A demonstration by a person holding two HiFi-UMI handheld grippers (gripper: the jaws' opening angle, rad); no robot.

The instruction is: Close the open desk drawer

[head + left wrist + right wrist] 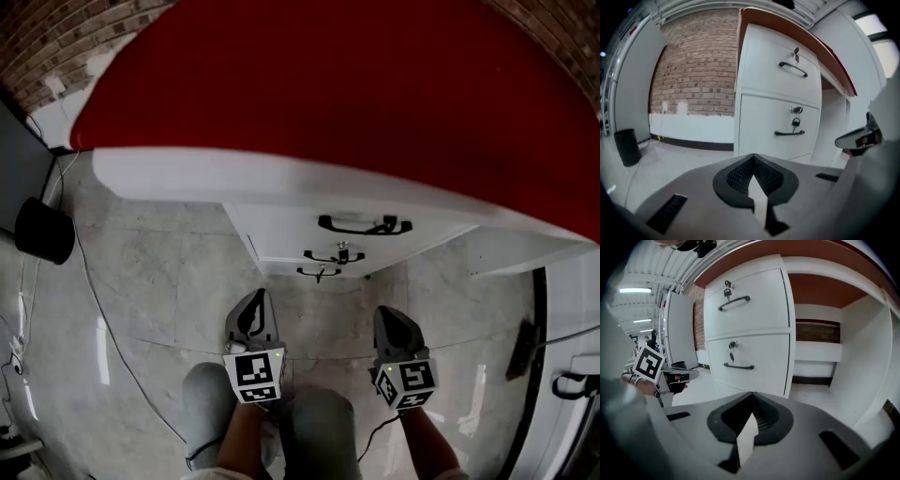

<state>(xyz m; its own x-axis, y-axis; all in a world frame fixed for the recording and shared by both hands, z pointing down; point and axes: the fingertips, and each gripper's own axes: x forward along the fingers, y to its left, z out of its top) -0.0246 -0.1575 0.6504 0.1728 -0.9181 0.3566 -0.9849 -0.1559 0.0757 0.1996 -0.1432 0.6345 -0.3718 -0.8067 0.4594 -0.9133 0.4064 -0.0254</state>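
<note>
A white drawer unit (309, 234) stands under the red desk top (328, 94), with three black handles one below the other; the top handle (364, 225) is the largest. In the left gripper view the upper drawer (780, 65) and lower drawer (776, 126) look about flush, each with a key in its lock. The right gripper view shows the same two fronts (747, 305) level with each other. My left gripper (257, 294) and right gripper (384, 311) hover over the floor short of the unit, both shut with nothing between the jaws.
A black bin (42, 230) stands at the left by the brick wall (698, 70), and a thin cable (103, 309) runs across the tiled floor. The open knee space (825, 357) lies right of the drawers. A white cabinet (572, 384) is at the far right.
</note>
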